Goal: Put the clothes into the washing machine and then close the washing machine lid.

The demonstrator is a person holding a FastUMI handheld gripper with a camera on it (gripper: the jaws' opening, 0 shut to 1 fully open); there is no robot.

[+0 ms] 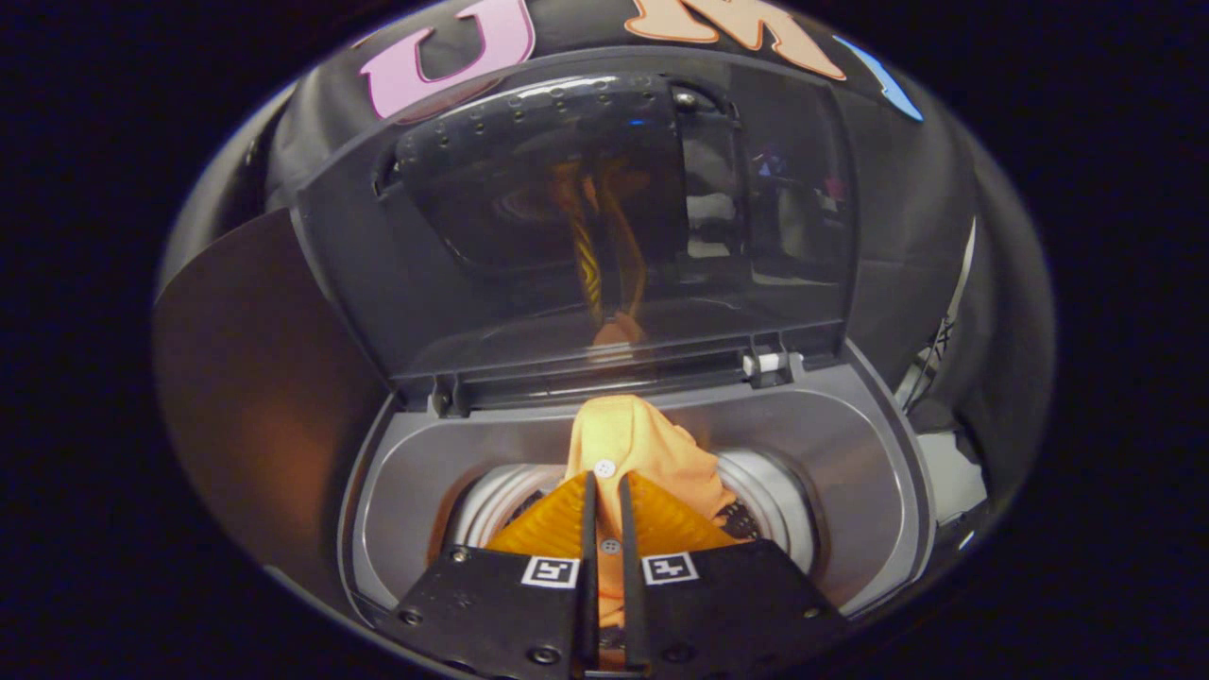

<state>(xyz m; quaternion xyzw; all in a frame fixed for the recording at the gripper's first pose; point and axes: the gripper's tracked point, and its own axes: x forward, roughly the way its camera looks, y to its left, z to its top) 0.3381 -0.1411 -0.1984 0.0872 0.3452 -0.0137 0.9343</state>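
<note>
We hold the gripper (604,491) over the open washer (850,472), looking down into the drum (765,491). Jaws nearly closed, only a narrow slit between them, pinching a fold of the orange shirt (642,444); two small buttons show on the cloth along that slit.

Step in hand, as we judge it: loading. The shirt is over the drum mouth, bunched just ahead of the jaws and rising toward the hinge side, not yet let go.

Long axis of the shirt: runs away from us, from the jaws toward the lid hinge, free end humped up at the far rim of the opening. How much hangs below the jaws we cannot tell.

Lid (586,217) stands raised behind the opening, the shirt mirrored in its glass.

Next move calls for lowering into the drum and opening the jaws, making sure no cloth drapes the rim, then reaching up for the lid.
</note>
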